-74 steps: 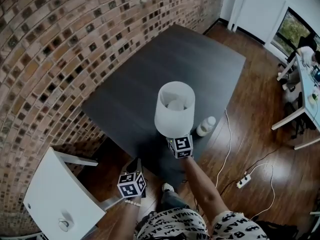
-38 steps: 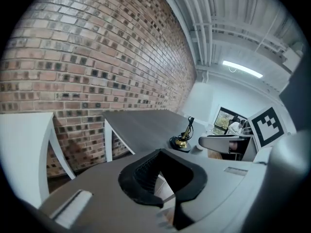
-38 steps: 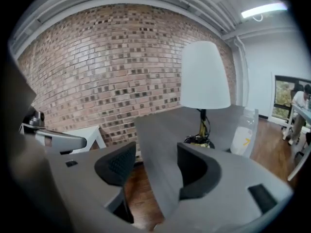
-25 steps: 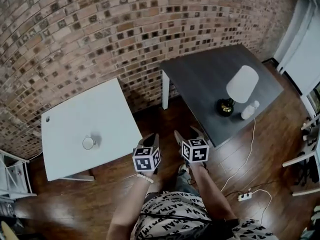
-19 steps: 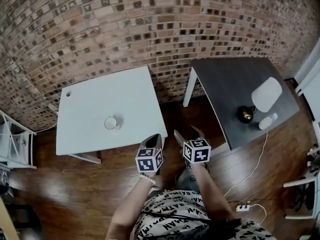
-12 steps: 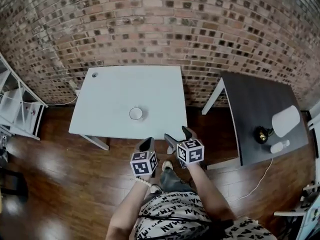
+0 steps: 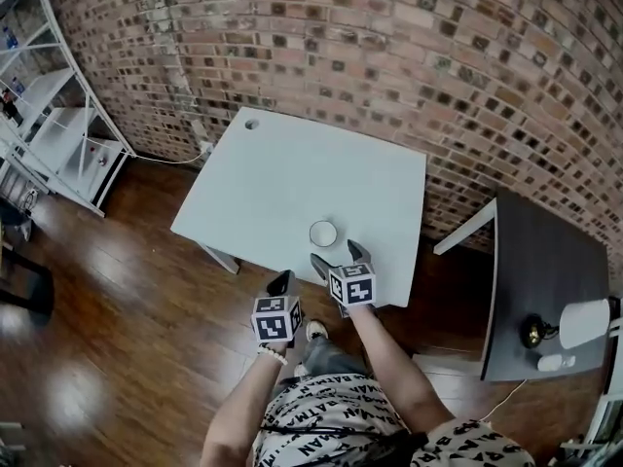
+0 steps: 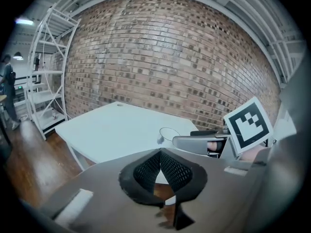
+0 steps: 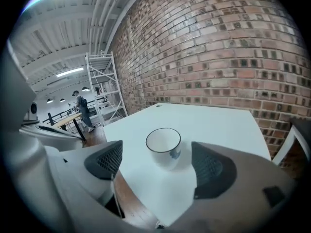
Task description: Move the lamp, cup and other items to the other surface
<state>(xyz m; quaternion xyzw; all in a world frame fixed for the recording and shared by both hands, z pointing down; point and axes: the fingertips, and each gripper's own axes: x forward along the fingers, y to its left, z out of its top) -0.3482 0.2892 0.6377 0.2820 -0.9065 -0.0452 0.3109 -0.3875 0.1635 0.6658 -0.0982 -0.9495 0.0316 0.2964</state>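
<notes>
Right gripper [image 7: 338,258] is over the near edge of the white table [image 7: 292,178], and its jaws are opening, spread wide. Nothing is between the pads yet. The cup [image 9: 164,145] stands just ahead of the tips, centred on the gap and untouched. Left gripper [image 8: 159,153] hangs lower, off the table edge over the floor, with its pads pinched together on nothing.

The cup is upright on the white table, near the front edge and by itself. Looking down into it from the right gripper view, the inside is plain white, so it reads as empty with nothing to spill. There is a dark mark on its side; I cannot tell whether that is a print or something raised.

As for handling, it looks like a small, stiff, glazed cup. It is probably light, certainly rigid, with a smooth wall that could slide in the pads. It would likely chip or crack if dropped on that wood floor. The safest hold, I would say, is across the body, 1 pad on each side just below the rim, squeezed squarely so it does not pop out. Pinching the rim with 1 jaw inside would also work.

Over on the dark table [image 7: 545,261], well to the right, the lamp [image 7: 584,321] and a pale bottle [image 7: 555,362] stand close together. The bottle is too small to tell what is in it.
</notes>
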